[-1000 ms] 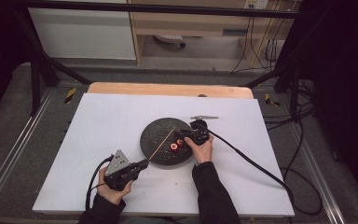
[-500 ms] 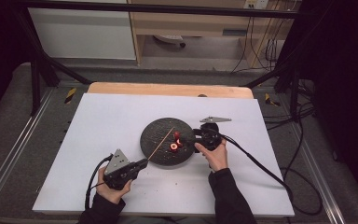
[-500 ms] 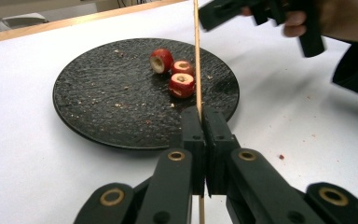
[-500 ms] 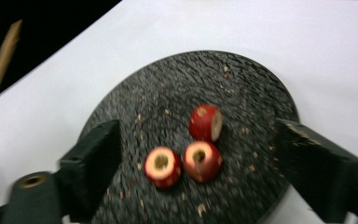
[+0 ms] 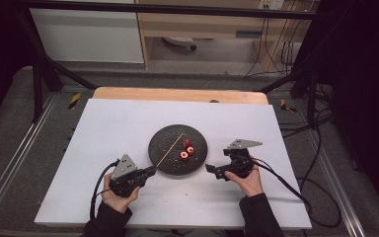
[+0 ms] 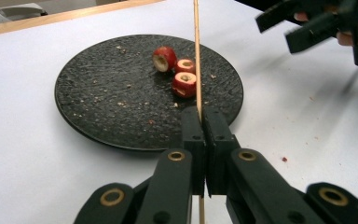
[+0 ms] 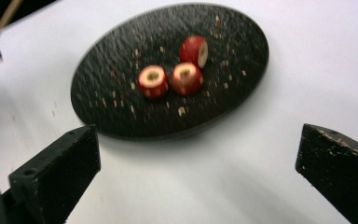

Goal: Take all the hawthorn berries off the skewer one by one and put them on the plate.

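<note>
The left gripper (image 6: 200, 114) clamps a wooden skewer (image 6: 196, 51) slanting over the black plate (image 5: 164, 148); the right gripper (image 7: 198, 172), jaws wide apart, sits just beside the plate's three red fruit pieces (image 7: 172, 70).

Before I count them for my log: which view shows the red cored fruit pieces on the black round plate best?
The right gripper view: three red cored fruit pieces lie unobstructed. In the left gripper view the thin wooden skewer crosses them; the high view shows them tiny.
</note>
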`<state>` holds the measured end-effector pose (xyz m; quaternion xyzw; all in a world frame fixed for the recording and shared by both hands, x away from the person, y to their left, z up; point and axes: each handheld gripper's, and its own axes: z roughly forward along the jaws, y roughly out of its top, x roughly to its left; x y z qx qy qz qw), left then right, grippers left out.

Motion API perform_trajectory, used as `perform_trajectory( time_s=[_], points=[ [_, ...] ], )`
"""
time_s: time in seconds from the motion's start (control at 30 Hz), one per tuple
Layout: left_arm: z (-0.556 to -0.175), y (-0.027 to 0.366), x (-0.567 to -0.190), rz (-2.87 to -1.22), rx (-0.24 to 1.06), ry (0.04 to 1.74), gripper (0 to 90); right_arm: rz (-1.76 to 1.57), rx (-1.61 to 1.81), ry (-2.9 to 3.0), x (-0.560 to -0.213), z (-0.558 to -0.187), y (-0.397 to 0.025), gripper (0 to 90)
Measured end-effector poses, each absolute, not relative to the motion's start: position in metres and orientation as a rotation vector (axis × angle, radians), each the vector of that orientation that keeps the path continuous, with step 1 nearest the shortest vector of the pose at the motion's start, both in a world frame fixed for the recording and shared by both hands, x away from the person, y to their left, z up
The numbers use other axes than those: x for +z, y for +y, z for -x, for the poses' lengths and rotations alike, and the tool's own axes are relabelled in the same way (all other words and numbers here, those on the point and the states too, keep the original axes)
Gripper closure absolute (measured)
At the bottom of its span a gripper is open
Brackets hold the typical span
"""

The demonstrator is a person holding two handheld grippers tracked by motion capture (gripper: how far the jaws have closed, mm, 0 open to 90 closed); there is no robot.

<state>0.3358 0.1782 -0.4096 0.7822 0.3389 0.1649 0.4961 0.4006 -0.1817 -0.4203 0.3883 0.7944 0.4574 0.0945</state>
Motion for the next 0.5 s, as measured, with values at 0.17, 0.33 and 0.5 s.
perform_trajectory(
  time_s=[0.17,0.33,0.5],
  points=[
    [-0.344,0.179,-0.403,-1.886,0.386,0.843,88.1,-1.133,1.33,2.364,-0.428,-0.39,-0.198,0.5],
    [-0.354,0.177,-0.396,-1.894,0.39,0.86,88.1,-1.126,1.32,2.361,-0.439,-0.38,-0.216,0.9],
    [-0.365,0.172,-0.393,-1.908,0.387,0.879,88.1,-1.167,1.322,2.342,-0.449,-0.372,-0.234,0.9]
  ],
)
